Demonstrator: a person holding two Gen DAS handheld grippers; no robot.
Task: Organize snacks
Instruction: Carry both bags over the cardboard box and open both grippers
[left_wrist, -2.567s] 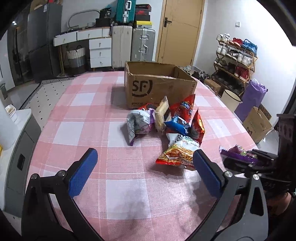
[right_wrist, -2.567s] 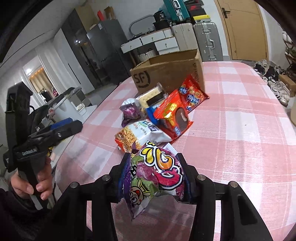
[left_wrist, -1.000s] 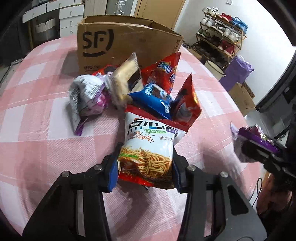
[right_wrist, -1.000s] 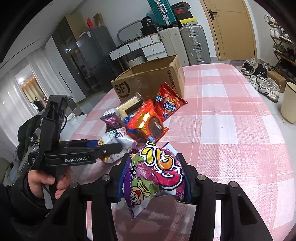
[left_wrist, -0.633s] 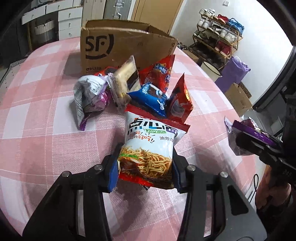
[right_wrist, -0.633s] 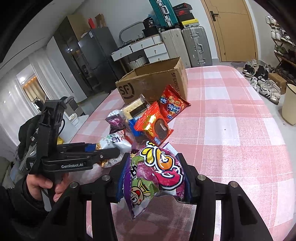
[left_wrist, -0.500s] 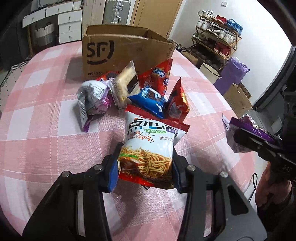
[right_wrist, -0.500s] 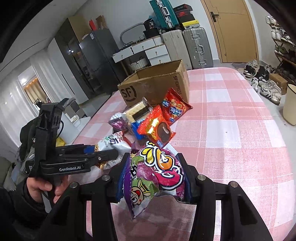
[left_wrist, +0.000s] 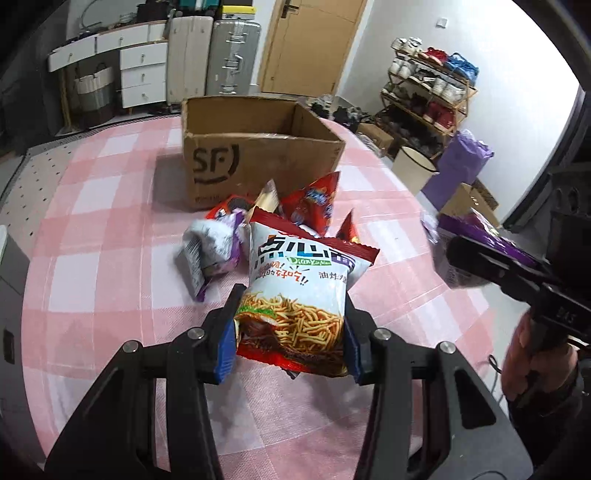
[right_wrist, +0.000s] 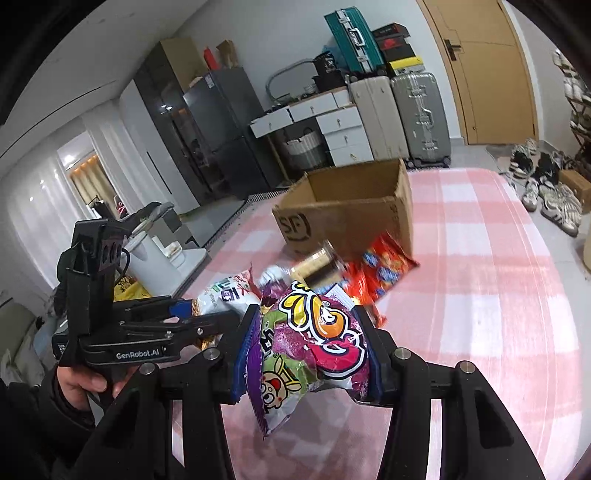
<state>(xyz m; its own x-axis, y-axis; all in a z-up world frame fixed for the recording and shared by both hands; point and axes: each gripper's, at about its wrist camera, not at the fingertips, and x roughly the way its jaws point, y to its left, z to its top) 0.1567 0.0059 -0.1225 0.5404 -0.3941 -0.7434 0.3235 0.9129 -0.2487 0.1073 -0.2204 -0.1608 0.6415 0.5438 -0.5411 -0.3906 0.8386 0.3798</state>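
Holding a noodle bag (left_wrist: 295, 295) in the left tool (left_wrist: 291, 343) and a purple bag (right_wrist: 310, 343) in the right tool (right_wrist: 306, 354), both clamped; the box (left_wrist: 255, 162) ahead looks empty, the pile (left_wrist: 266, 218) unsorted.

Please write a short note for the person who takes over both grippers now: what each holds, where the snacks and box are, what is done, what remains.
Left gripper: shut on the noodle snack bag.
Right gripper: shut on the purple candy bag.
Both bags are held above the table.
The cardboard box stands open behind the snack pile; no snack shows inside it.
Left to do: put both bags in the box, then the pile.
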